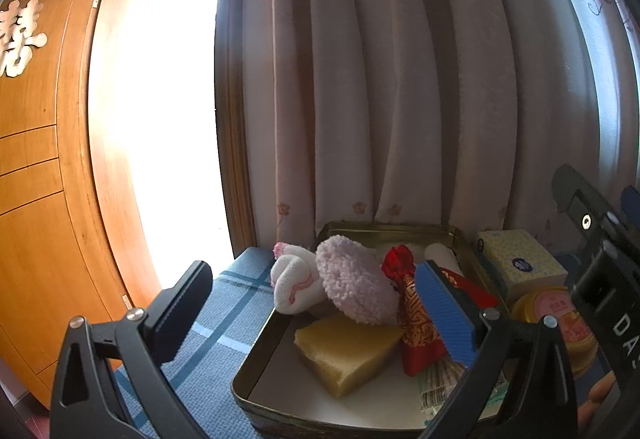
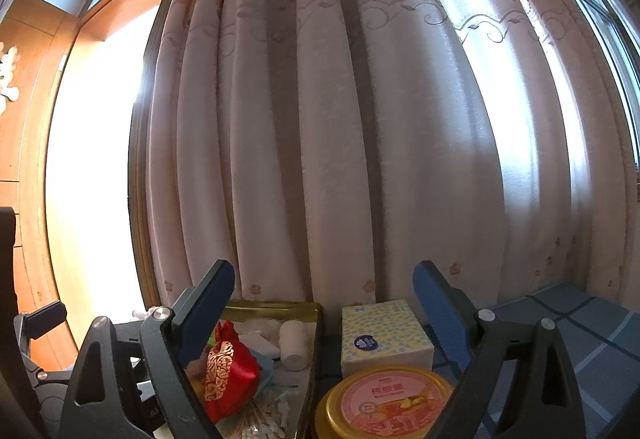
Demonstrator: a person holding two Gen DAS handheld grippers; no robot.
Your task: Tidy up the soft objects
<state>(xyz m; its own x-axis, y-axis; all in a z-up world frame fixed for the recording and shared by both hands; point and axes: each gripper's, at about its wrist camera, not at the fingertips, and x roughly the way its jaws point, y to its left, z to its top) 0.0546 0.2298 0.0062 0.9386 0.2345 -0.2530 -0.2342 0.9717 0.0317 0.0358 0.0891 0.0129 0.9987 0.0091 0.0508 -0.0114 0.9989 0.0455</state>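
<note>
A gold metal tin point(image 1: 256, 371) sits on a blue checked cloth point(image 1: 224, 323). In it lie a yellow sponge wedge point(image 1: 344, 351), a pink fluffy puff point(image 1: 354, 279), a red and gold fabric pouch point(image 1: 416, 323) and a white roll point(image 1: 440, 255). A white and pink rolled sock point(image 1: 294, 279) rests on the tin's left rim. My left gripper point(image 1: 316, 315) is open and empty over the tin. My right gripper point(image 2: 324, 315) is open and empty above the tin's right rim point(image 2: 316, 323), the pouch point(image 2: 228, 371) and the tissue pack point(image 2: 384, 339).
A yellow tissue pack point(image 1: 520, 259) and a gold-lidded jar point(image 1: 560, 319) stand right of the tin; the jar point(image 2: 384, 403) is close under the right gripper. Pink curtains point(image 1: 400, 79) hang right behind. A wooden door point(image 1: 40, 159) is at the left.
</note>
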